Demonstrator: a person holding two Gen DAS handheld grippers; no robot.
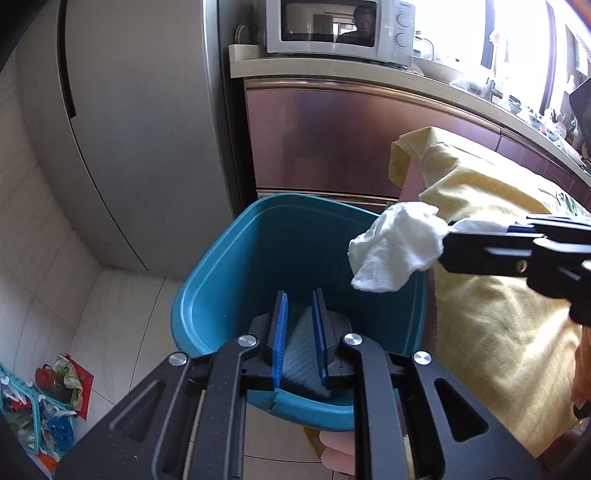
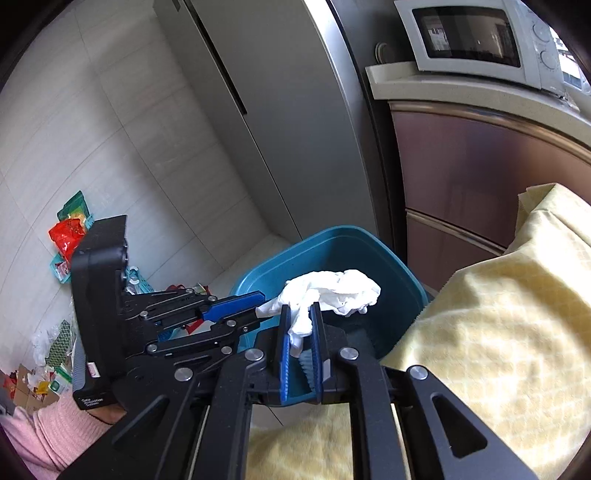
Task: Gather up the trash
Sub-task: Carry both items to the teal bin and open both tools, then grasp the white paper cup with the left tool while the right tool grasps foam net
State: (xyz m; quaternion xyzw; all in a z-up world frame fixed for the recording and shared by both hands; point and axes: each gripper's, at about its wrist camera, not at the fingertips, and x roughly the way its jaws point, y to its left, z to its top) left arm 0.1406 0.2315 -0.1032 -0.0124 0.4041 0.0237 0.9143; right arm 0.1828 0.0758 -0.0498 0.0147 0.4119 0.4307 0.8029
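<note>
A teal trash bin [image 1: 229,266] stands on the floor below the table edge; it also shows in the right wrist view [image 2: 391,266]. My right gripper [image 2: 300,314] is shut on a crumpled white tissue [image 2: 332,291] and holds it over the bin's opening. In the left wrist view the tissue [image 1: 395,247] hangs from the right gripper [image 1: 448,230] above the bin's right rim. My left gripper [image 1: 300,299] is slightly open and empty, over the bin's near rim; it also shows in the right wrist view [image 2: 260,304].
A table with a yellow cloth [image 1: 498,295] is at the right, touching the bin. A grey fridge [image 1: 140,129] and cabinets with a microwave [image 1: 340,29] stand behind. A basket with packets [image 1: 40,402] lies on the floor at left.
</note>
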